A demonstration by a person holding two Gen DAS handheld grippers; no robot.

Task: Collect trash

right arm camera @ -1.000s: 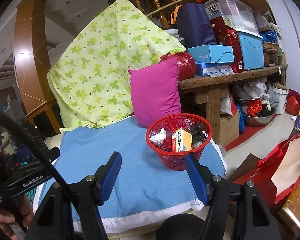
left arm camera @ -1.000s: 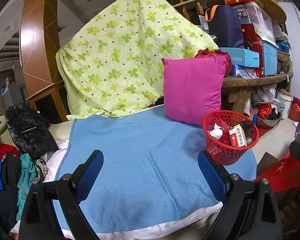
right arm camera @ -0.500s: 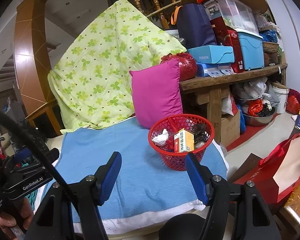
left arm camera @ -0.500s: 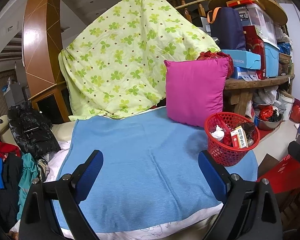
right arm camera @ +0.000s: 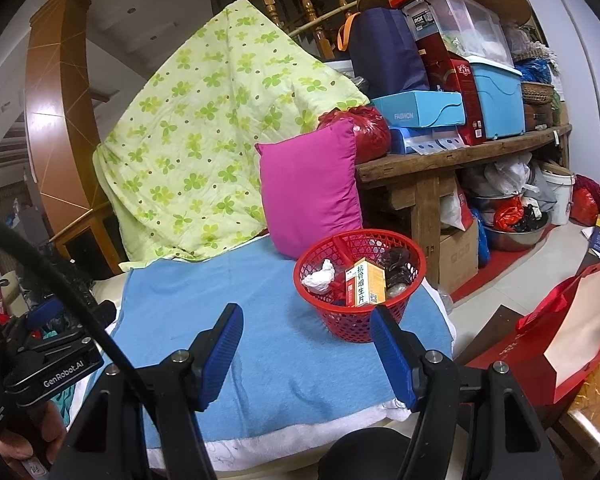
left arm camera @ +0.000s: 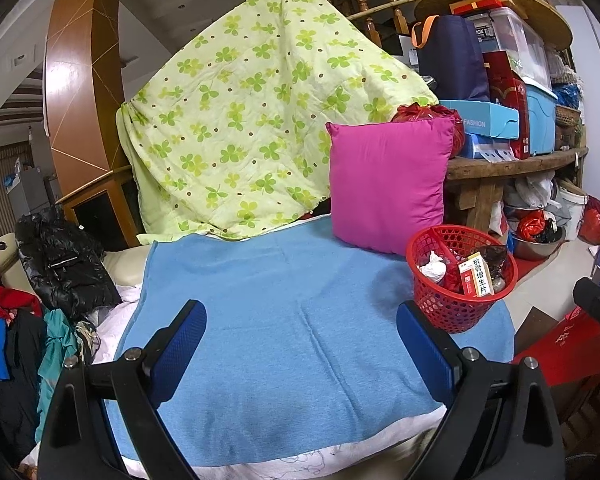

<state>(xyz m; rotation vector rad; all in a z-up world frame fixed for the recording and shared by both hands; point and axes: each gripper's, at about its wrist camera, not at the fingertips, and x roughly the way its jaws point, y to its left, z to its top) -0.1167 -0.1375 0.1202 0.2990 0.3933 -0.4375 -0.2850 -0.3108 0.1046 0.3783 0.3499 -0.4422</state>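
A red mesh basket stands on the blue towel near its right edge; it also shows in the right wrist view. In it lie a crumpled white tissue, an orange and white medicine box and dark wrappers. My left gripper is open and empty above the towel, left of the basket. My right gripper is open and empty just in front of the basket.
A pink cushion leans behind the basket against a green clover quilt. A wooden bench at the right carries stacked boxes. A red paper bag lies on the floor. Clothes are piled at the left.
Both grippers have drifted slightly, so the basket sits a little further right in both views. Both stay open and empty.
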